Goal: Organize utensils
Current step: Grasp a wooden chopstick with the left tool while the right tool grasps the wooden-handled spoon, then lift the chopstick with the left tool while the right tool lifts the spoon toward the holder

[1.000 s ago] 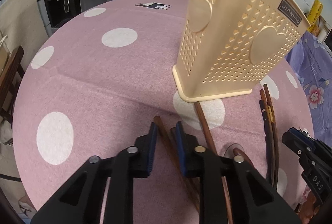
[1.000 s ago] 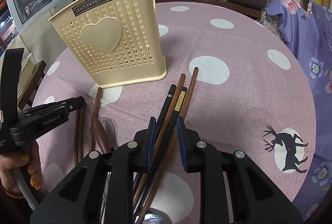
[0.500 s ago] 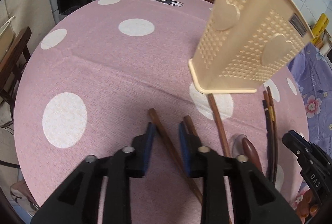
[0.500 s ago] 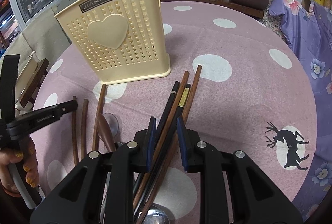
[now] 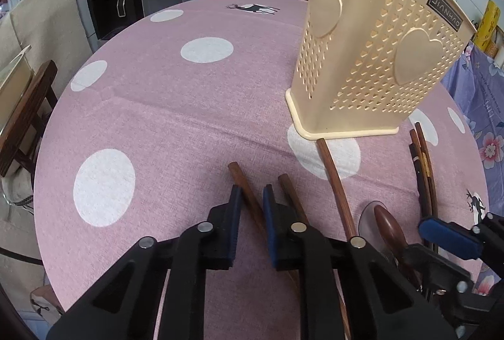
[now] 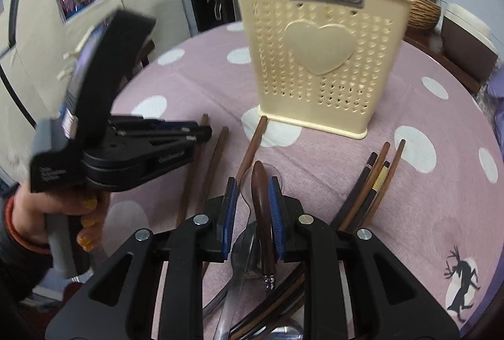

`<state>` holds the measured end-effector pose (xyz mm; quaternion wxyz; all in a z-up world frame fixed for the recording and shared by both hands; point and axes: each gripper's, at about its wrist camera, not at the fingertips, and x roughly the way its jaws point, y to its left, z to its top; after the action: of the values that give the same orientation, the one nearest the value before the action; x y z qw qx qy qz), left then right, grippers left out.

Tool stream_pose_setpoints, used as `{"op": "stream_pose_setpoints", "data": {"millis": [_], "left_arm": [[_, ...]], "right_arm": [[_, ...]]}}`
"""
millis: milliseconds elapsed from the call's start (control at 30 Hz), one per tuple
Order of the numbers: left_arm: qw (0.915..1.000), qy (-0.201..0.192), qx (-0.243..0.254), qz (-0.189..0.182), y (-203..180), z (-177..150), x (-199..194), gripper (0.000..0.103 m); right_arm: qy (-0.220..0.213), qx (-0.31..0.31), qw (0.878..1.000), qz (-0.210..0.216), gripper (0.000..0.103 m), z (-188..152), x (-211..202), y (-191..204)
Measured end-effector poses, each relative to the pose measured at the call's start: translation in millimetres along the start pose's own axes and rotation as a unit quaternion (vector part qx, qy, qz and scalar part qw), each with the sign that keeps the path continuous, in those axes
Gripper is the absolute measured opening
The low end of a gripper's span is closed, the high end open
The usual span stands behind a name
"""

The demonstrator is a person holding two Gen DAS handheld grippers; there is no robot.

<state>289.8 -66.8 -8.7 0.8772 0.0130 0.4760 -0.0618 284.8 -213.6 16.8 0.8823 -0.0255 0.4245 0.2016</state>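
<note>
Honestly looks like a two-handed pickup in the making. Left gripper [image 5: 252, 207] angled down at the pink dotted tablecloth [image 5: 189, 125], jaws closing on a single brown chopstick [image 5: 244, 185], pads snug against both sides of it. Grabbed near one end with a short stub poking out ahead, probably to leave the long part free for tipping upright later. Second loose chopstick [image 5: 291, 192] lying just beside the right-hand pad, outside the grip, so apparently going one at a time rather than as a pair. Right gripper [image 6: 253, 201] low over the pile, jaws only narrowly apart and straddling a dark brown handle [image 6: 261, 214]. Handle close against the right pad with a sliver of gap on the left, so not calling that a real clamp. Pointed along the handle rather than across it, maybe just lining up. Cream heart-pattern holder [image 6: 318, 72] standing upright toward the back of the table, apart from both grippers, contents impossible to make out through the holes. Presumably parked there as the drop-off, with working room in front. Another bundle of chopsticks [image 6: 375, 182] fanned out off to the right, nothing near it. Everything flat on the cloth, so barely started by the look of it.
</note>
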Motion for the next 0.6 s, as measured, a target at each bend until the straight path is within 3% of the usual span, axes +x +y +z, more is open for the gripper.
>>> {"op": "stream_pose_setpoints", "data": {"millis": [267, 467, 600], "left_arm": [[1.0000, 0.000, 0.003, -0.007, -2.5, 5.6, 3.8, 0.013], [1.0000, -0.005, 0.005, -0.007, -5.9, 6.3, 4.3, 0.012], [0.9999, -0.010, 0.010, -0.003, -10.1, 4.3, 3.3, 0.011]], "right_arm": [[0.044, -0.008, 0.999, -0.010, 0.022, 6.7, 27.9, 0.0], [0.048, -0.028, 0.998, -0.018, 0.022, 6.7, 37.5, 7.5], [0.047, -0.032, 0.998, -0.019, 0.016, 5.1, 39.3, 9.4]]}}
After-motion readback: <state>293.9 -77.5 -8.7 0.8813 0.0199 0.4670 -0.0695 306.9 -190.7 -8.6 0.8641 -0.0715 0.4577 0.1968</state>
